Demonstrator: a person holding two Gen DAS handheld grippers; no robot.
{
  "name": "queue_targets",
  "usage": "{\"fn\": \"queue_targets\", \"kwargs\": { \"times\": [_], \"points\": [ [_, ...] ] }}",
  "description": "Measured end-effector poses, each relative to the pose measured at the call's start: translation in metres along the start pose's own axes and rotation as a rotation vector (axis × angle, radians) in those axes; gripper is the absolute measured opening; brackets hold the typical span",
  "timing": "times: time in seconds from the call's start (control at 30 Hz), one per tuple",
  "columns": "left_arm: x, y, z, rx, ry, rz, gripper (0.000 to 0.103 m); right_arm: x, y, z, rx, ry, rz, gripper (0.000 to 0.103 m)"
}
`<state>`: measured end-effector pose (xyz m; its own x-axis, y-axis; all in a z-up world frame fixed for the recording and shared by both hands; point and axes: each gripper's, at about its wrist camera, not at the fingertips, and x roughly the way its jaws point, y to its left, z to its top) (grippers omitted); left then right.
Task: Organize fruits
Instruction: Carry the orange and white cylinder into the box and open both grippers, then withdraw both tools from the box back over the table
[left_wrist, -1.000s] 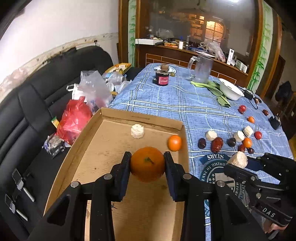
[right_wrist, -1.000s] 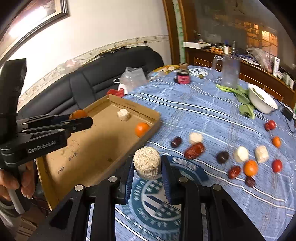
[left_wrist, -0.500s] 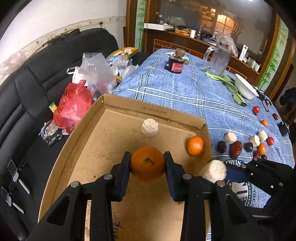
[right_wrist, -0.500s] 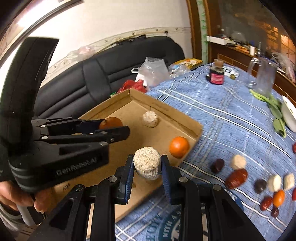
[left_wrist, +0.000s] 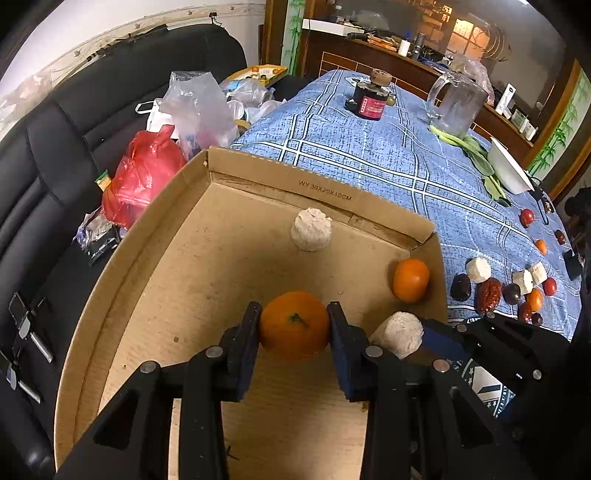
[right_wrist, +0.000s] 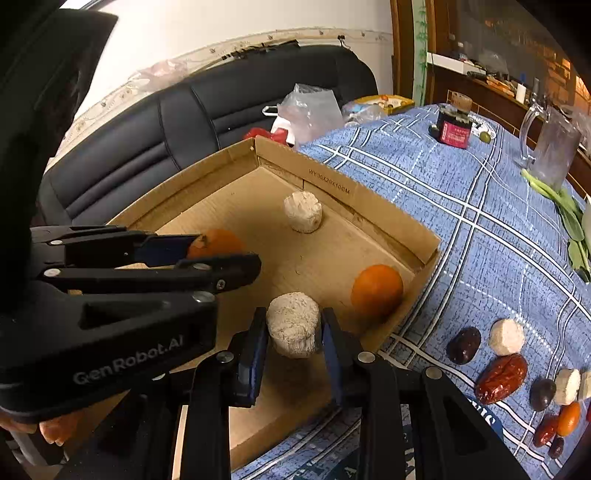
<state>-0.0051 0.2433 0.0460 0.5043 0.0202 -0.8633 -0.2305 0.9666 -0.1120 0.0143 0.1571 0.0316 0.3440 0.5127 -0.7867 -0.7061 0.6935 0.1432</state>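
Observation:
My left gripper (left_wrist: 293, 325) is shut on an orange mandarin (left_wrist: 294, 325) and holds it above the floor of the shallow cardboard box (left_wrist: 317, 190). My right gripper (right_wrist: 293, 328) is shut on a pale rough chunk (right_wrist: 293, 328) and holds it over the box's near right part; it also shows in the left wrist view (left_wrist: 397, 334). In the box lie another pale chunk (left_wrist: 311, 229) and a small orange (left_wrist: 410, 279). Several dates, pale chunks and small red and orange fruits (left_wrist: 491, 291) lie on the blue tablecloth at the right.
A black sofa (left_wrist: 74, 122) with red (left_wrist: 142, 177) and clear plastic bags lies left of the box. On the table's far end stand a dark jar (left_wrist: 371, 101), a glass jug (left_wrist: 460, 107), green leaves and a white bowl (left_wrist: 508, 170).
Both grippers have moved left and forward over the box. The right gripper, which held the chunk over the tablecloth, now holds it inside the box's rim beside the left gripper.

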Motion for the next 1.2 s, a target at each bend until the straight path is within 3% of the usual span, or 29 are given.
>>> {"fn": "queue_targets", "kwargs": {
  "times": [0.07, 0.13, 0.2, 0.23, 0.27, 0.53, 0.63, 0.93, 1.2],
  "points": [
    [0.0, 0.001, -0.001, -0.006, 0.001, 0.009, 0.036, 0.0, 0.0, 0.0, 0.002, 0.002, 0.001, 0.032],
    [-0.001, 0.002, -0.001, -0.014, -0.003, 0.023, 0.045, -0.002, -0.002, -0.001, 0.014, 0.001, 0.016, 0.032],
    [-0.004, 0.004, -0.003, -0.021, -0.022, 0.025, 0.072, -0.006, -0.003, -0.001, 0.029, -0.007, 0.031, 0.04],
    [-0.006, 0.005, -0.003, -0.021, -0.034, 0.034, 0.074, -0.008, -0.003, -0.001, 0.033, -0.019, 0.037, 0.044],
    [-0.009, 0.004, -0.004, -0.016, -0.05, 0.049, 0.074, -0.012, -0.003, -0.002, 0.035, -0.03, 0.037, 0.05],
    [-0.042, -0.002, -0.019, 0.001, -0.177, 0.106, 0.076, -0.053, 0.0, -0.014, 0.033, -0.1, -0.009, 0.051],
    [-0.057, -0.011, -0.024, 0.009, -0.23, 0.106, 0.08, -0.069, -0.003, -0.022, 0.044, -0.127, -0.027, 0.058],
    [-0.086, -0.065, -0.049, 0.099, -0.361, 0.124, 0.089, -0.111, -0.029, -0.057, 0.114, -0.186, -0.108, 0.068],
    [-0.089, -0.116, -0.066, 0.171, -0.395, 0.094, 0.089, -0.143, -0.064, -0.098, 0.204, -0.203, -0.18, 0.069]
  ]
}}
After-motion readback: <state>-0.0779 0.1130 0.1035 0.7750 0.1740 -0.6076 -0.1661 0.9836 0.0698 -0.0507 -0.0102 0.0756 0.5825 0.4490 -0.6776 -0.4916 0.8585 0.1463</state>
